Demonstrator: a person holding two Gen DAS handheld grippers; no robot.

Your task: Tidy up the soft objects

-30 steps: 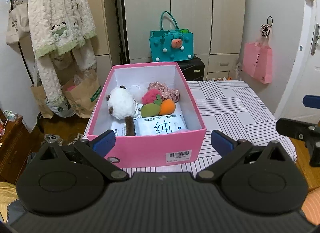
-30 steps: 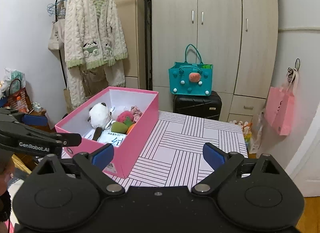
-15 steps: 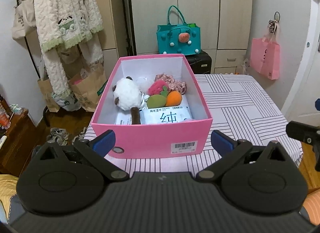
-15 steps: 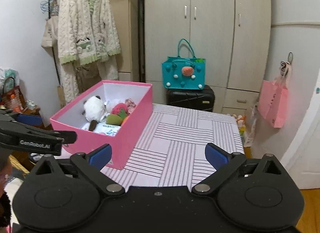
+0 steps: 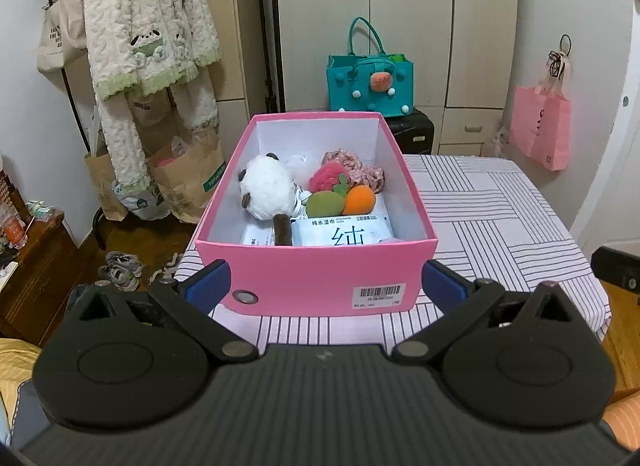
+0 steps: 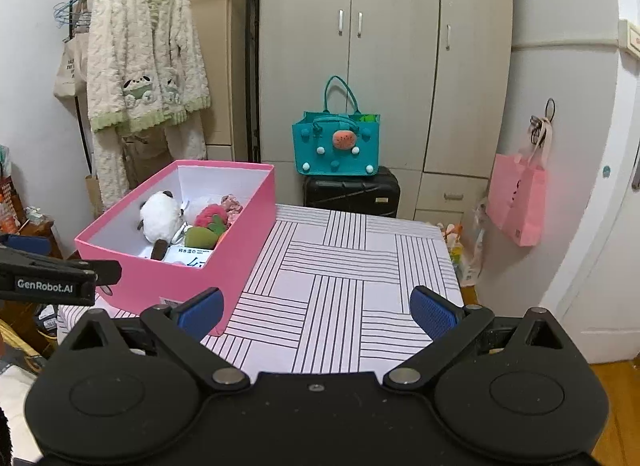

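I held both grippers' fingers [image 5: 208, 281] released before the pink box [image 5: 316, 280] at the tabletop's [image 6: 340, 266] left edge, toys apparently packed.

Teal felt bag [image 6: 335, 145] on black suitcase [image 6: 351, 195], fleece robe [image 6: 144, 65] on rack, pink tote [image 6: 518, 201] on wall hook, beige wardrobe [image 6: 384, 53]

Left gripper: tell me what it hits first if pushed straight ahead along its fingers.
Probably the near wall of the pink box. The left gripper is open, and that wall sits squarely between its fingers, though depth is unclear.

Pink box [image 5: 320, 278] on striped table [image 6: 340, 278]
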